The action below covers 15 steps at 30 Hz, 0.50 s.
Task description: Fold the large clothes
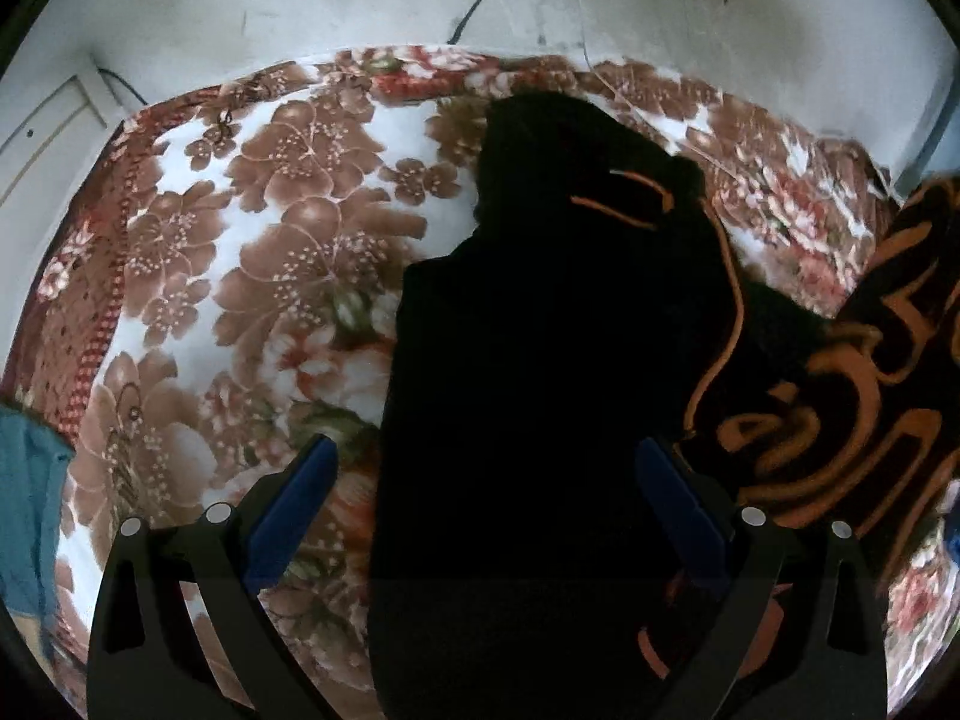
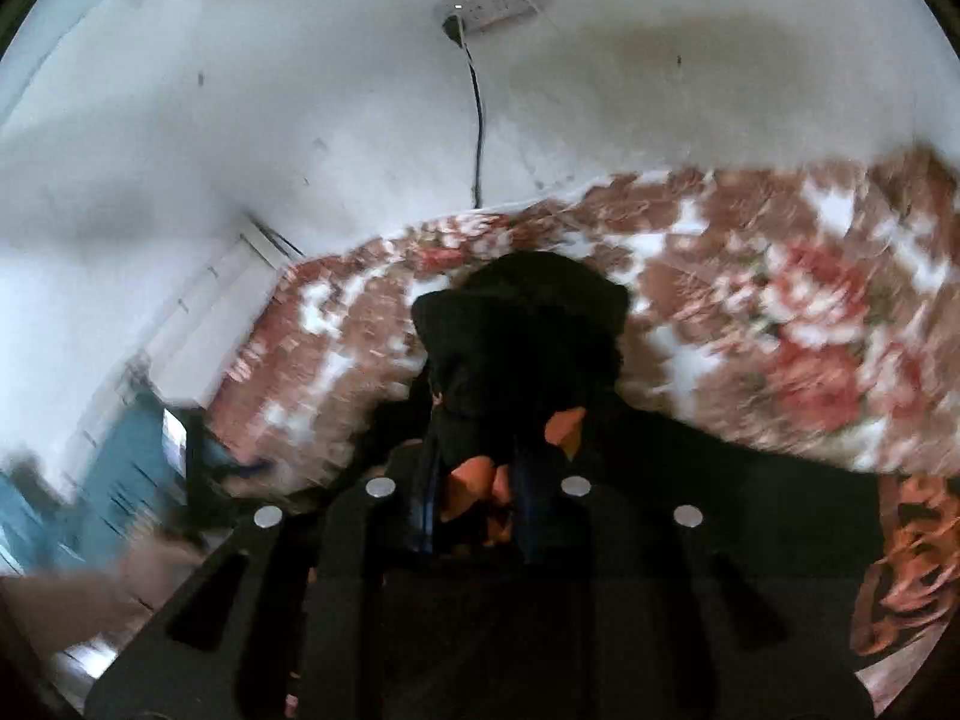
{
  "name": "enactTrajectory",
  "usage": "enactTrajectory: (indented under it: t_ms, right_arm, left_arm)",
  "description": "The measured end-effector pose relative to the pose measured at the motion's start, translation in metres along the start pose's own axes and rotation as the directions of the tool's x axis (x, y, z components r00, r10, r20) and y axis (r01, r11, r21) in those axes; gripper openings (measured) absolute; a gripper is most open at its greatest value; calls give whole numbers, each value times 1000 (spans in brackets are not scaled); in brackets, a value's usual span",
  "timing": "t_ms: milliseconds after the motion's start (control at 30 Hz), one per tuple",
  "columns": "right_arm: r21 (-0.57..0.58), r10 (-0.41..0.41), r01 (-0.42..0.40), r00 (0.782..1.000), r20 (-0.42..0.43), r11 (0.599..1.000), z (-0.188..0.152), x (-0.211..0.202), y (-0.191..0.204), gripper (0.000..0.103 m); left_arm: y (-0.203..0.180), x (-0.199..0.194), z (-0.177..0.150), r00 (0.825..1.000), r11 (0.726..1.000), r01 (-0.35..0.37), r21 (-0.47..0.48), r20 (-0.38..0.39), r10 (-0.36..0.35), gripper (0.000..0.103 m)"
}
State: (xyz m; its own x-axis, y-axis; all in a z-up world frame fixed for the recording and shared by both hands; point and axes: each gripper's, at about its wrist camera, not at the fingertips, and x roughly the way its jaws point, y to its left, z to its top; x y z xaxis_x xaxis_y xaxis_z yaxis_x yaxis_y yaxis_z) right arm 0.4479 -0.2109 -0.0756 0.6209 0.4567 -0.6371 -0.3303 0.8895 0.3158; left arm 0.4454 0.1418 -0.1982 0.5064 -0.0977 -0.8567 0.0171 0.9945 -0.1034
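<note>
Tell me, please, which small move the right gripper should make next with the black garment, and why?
Probably carry the pinched cloth across and lay it over the flat part. The right gripper is shut on a bunch of the black garment, lifted off the floral blanket, while the left gripper stands open over the rest, which lies flat.

So I count one black garment with orange lettering and one brown-and-white floral blanket under it. Two grippers with blue pads, left and right. Also one white power strip with one black cable, and one blue cloth at the edge.
</note>
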Motion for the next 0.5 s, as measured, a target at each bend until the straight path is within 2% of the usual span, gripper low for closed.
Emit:
enactTrajectory:
  t_ms: [33,100,167,233,333,367,433,500]
  right_arm:
    - [-10,-39,39,999,-38,999,-15,9,-12,20]
    - [65,-46,54,992,-117,996,-52,31,-44,20]
    - [141,-69,103,972,-222,985,-103,55,-80,20]
    - [174,-83,141,950,-301,975,-141,69,-100,20]
    - [225,-73,152,943,-326,962,-173,66,-116,23]
    - [228,-75,156,942,-326,961,-178,60,-117,24]
    - [237,-81,166,940,-332,957,-185,52,-116,24]
    - [248,-81,171,938,-337,954,-189,45,-116,24]
  left_arm:
    - [-2,3,-3,1000,1000,7,5,-9,-7,98]
    - [-11,21,-13,998,999,9,43,-65,-6,98]
    - [-24,34,-22,995,995,13,94,-103,-3,98]
    - [-40,40,-28,995,986,7,166,-101,10,98]
    - [-55,41,-26,997,974,30,223,-71,-14,98]
    - [-56,44,-24,998,972,-11,236,-64,26,98]
    - [-52,54,-16,987,958,-135,252,-54,153,98]
    - [-49,58,-8,989,961,-119,250,-58,137,98]
